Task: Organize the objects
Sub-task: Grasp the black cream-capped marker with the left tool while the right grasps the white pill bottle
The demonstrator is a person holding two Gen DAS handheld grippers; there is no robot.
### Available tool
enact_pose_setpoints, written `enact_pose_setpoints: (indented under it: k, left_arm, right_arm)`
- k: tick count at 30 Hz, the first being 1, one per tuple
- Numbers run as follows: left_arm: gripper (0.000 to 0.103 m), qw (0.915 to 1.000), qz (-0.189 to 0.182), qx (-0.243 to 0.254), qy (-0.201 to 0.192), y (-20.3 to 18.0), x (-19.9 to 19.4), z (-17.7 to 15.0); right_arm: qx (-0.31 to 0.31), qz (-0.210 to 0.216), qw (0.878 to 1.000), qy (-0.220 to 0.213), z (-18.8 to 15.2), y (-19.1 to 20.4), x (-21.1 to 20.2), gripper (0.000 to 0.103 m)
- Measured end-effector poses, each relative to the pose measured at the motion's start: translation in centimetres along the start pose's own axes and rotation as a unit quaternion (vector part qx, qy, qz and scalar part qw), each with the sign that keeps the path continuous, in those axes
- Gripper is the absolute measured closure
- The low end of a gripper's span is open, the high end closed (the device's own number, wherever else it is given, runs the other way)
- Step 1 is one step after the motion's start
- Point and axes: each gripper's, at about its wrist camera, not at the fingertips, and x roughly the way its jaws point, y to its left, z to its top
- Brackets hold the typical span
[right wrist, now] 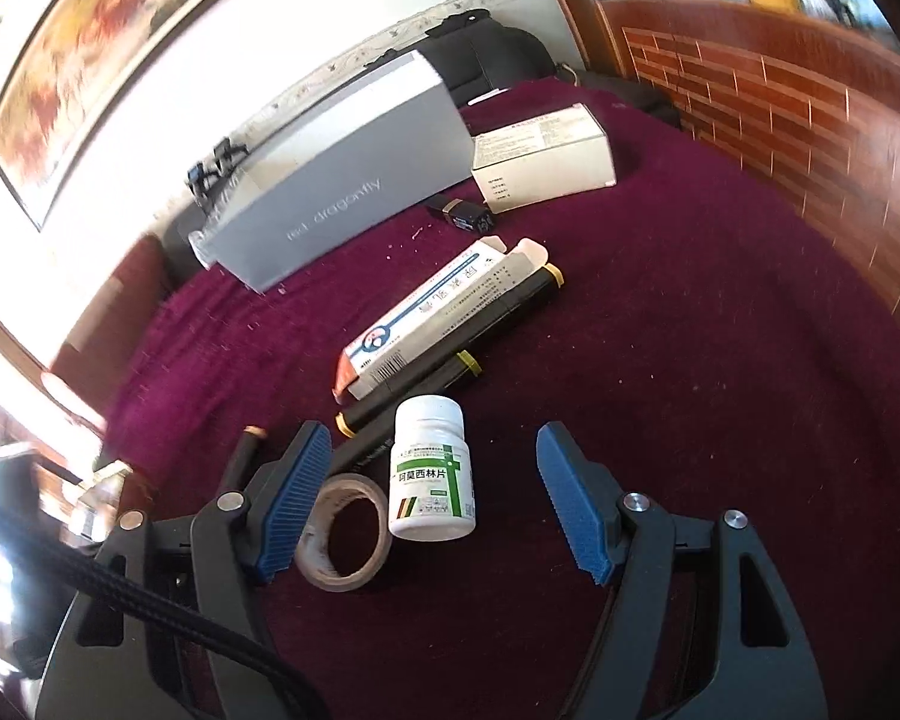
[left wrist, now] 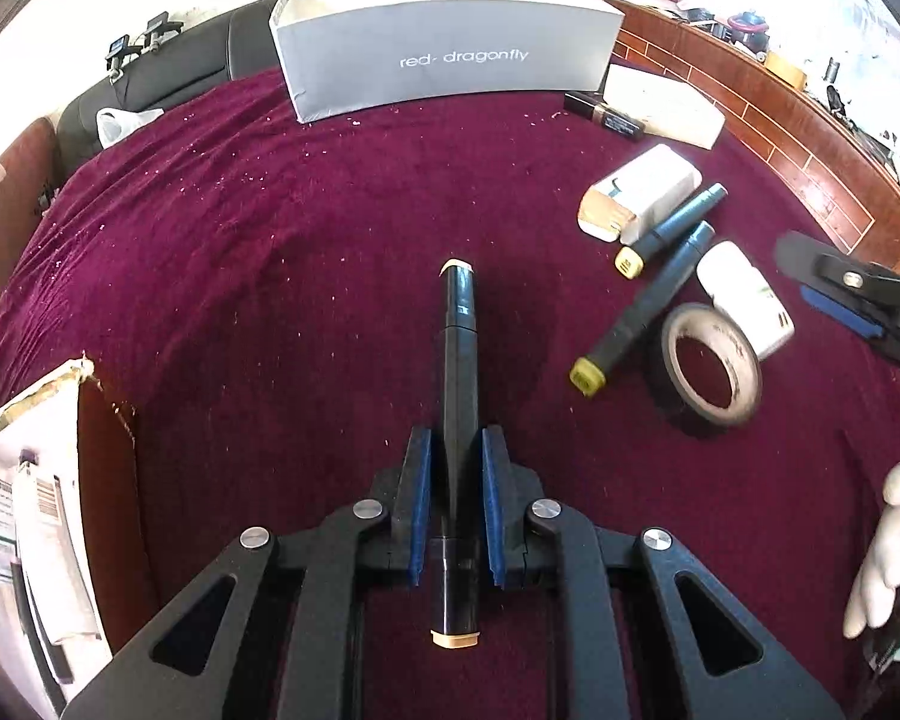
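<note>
A: What writing can you read?

B: The big grey box (left wrist: 444, 39) at the far side says "red- dragonfly" in pale letters. The white pill bottle (right wrist: 431, 468) has a green and white label with printed signs on it that I cannot read. A long white carton (right wrist: 426, 324) has a blue stripe, some signs and a bar code. Another white box (right wrist: 543, 156) at the back has tiny print, too small to read.

A: Where is the black marker?

B: The black marker with tan ends (left wrist: 457, 420) is in the left gripper (left wrist: 456, 456). Its blue jaws are pinching it on both sides. There is no earlier look, so I only say how it is. The marker is long and points straight away from the camera, toward the grey box. 1 tan end is near the camera, the other is far.

A: What about the other gripper?

B: The right gripper (right wrist: 435, 480) has its jaws spread wide. The pill bottle stands upright between them, but the pads do not touch it.

A: What else is on the bench?

B: The dark red cloth (left wrist: 240, 276) covers the bench. 2 more markers with yellow caps (left wrist: 642, 312) lie slanted next to the carton. A roll of tape (right wrist: 342, 534) lies flat, just beside the bottle.
</note>
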Motion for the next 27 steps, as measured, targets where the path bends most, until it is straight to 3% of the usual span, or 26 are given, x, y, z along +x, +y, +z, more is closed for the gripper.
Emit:
enact_pose_setpoints:
  k: [2,6,9,14,16,19,20,27]
  left_arm:
    - [0.09,1.0,0.003,-0.003,-0.002,-0.1,0.2,0.3]
    - [0.09,0.9998,0.014,-0.007,-0.01,-0.5,0.5,0.6]
    - [0.09,0.9995,0.022,-0.015,-0.016,-0.4,0.7,0.6]
    - [0.09,0.9996,0.006,-0.026,-0.012,0.3,0.5,0.6]
    - [0.092,0.9991,-0.016,-0.039,-0.007,0.7,0.1,0.4]
    - [0.092,0.9991,-0.017,-0.031,-0.023,0.3,-1.4,-0.4]
    - [0.092,0.999,-0.019,-0.031,-0.028,0.2,-1.9,-0.7]
    - [0.092,0.9955,-0.044,-0.045,-0.071,0.6,-7.0,-3.3]
  right_arm:
    - [-0.017,-0.021,1.0,0.008,-0.3,0.6,0.6,0.033]
    - [-0.037,-0.051,0.998,0.024,-0.8,1.1,2.0,0.048]
    - [-0.049,-0.068,0.996,0.034,-1.0,1.3,3.0,0.048]
    - [-0.043,-0.063,0.997,0.031,-1.1,0.8,2.9,0.049]
    - [-0.041,-0.063,0.997,0.03,-1.2,0.7,2.8,0.052]
    - [-0.038,-0.064,0.997,0.028,-1.2,0.6,2.6,0.062]
    - [-0.036,-0.064,0.997,0.029,-1.2,0.5,2.6,0.072]
    - [-0.004,-0.04,0.999,0.025,-1.2,-0.7,2.1,0.072]
